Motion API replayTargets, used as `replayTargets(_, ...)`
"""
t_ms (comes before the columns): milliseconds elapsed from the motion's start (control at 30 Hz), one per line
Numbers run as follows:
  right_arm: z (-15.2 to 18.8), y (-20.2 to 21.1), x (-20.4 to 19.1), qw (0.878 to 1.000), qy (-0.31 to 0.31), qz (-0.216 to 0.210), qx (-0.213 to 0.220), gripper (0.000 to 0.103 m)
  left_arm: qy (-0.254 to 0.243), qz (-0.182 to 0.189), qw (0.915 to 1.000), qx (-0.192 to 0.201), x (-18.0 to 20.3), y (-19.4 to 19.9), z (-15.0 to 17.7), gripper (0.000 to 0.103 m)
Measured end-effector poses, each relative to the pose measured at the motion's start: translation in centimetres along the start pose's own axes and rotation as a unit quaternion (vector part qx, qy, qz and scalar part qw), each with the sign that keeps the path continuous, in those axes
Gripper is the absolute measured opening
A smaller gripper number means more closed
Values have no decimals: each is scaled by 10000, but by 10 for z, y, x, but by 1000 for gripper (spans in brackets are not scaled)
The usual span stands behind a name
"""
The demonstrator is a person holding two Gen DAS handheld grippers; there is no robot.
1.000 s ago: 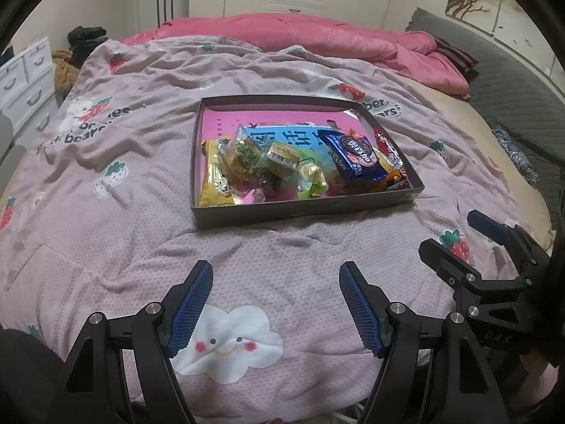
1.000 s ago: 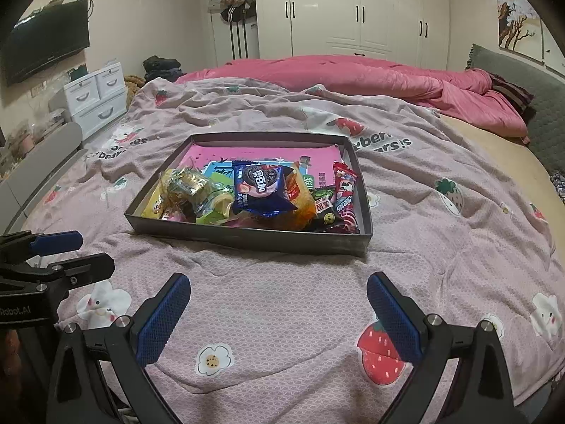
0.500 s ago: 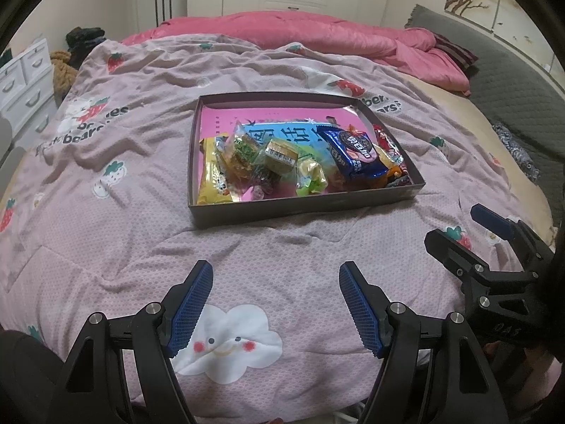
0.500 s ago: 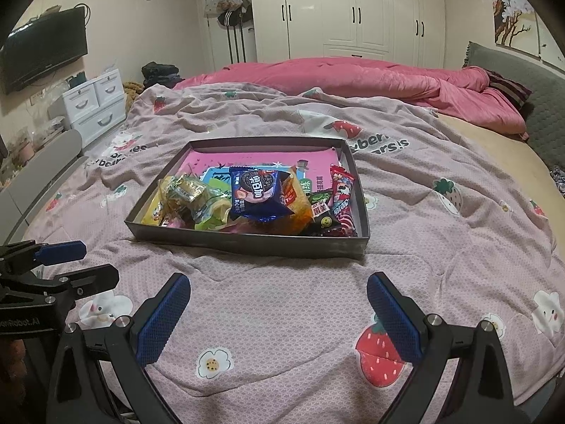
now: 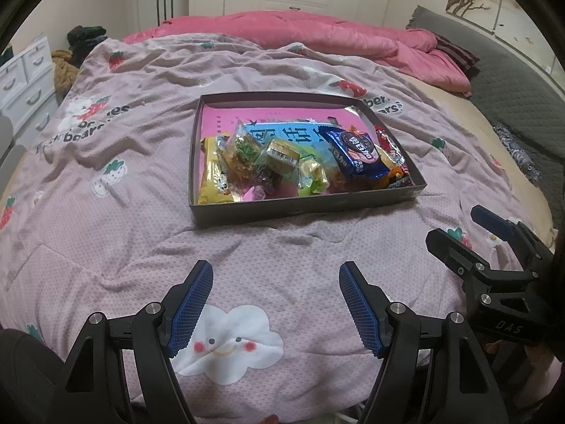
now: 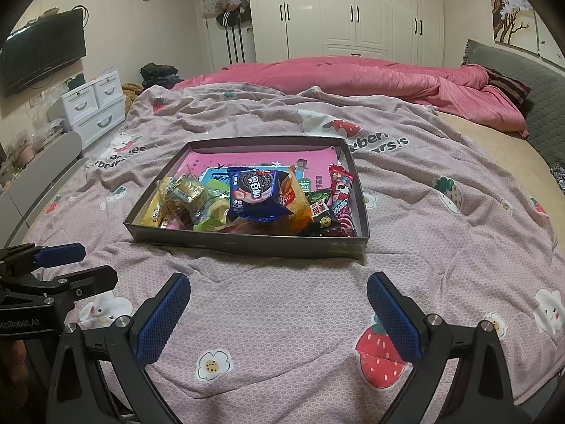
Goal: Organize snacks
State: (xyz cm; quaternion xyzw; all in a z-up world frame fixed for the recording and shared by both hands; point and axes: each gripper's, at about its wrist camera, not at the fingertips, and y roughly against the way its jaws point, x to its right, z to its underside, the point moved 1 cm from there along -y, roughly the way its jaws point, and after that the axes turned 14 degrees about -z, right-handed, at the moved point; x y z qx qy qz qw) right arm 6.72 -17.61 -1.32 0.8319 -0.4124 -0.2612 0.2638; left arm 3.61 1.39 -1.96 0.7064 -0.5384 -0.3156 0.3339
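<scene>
A dark shallow box (image 5: pixel 300 208) lies on the pink strawberry-print bedspread (image 5: pixel 106 212), ahead of both grippers. Inside it is a heap of snack packets on a pink sheet. A blue cookie packet (image 5: pixel 356 153) lies to the right, a yellow packet (image 5: pixel 212 183) at the left, and a red packet (image 6: pixel 340 190) along the right wall. My left gripper (image 5: pixel 275 272) hovers open and empty over the bedspread, short of the box. My right gripper (image 6: pixel 279 282) is also open and empty, level with the left gripper (image 6: pixel 95 263) beside it. The box (image 6: pixel 247 242) is untouched.
A rumpled pink duvet (image 6: pixel 353 77) lies across the far side of the bed. A grey padded headboard (image 6: pixel 529 81) runs along the right. White drawers (image 6: pixel 95 106), a wall television (image 6: pixel 42 53) and white wardrobes (image 6: pixel 353 10) stand beyond the bed.
</scene>
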Motion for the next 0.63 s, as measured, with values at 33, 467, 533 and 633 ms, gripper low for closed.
replayTargets(33,0,0,0,10000,4,0,0,101,-16,4,10000,-19,0,-1,0,76)
replayTargets(467,1,-9,16,9996,-223,128,-80,101,75,-7,9999,99,0,-12,-7,76)
replayTargets(533,-1,-11,25,9994,-282,205,-39,101,138,-78,9998,142,-4,-19,-14,76)
replayTargets(633,-7,-13,41,9986,-348,393,52,101,319,-104,9992,234,-21,-27,-27,76)
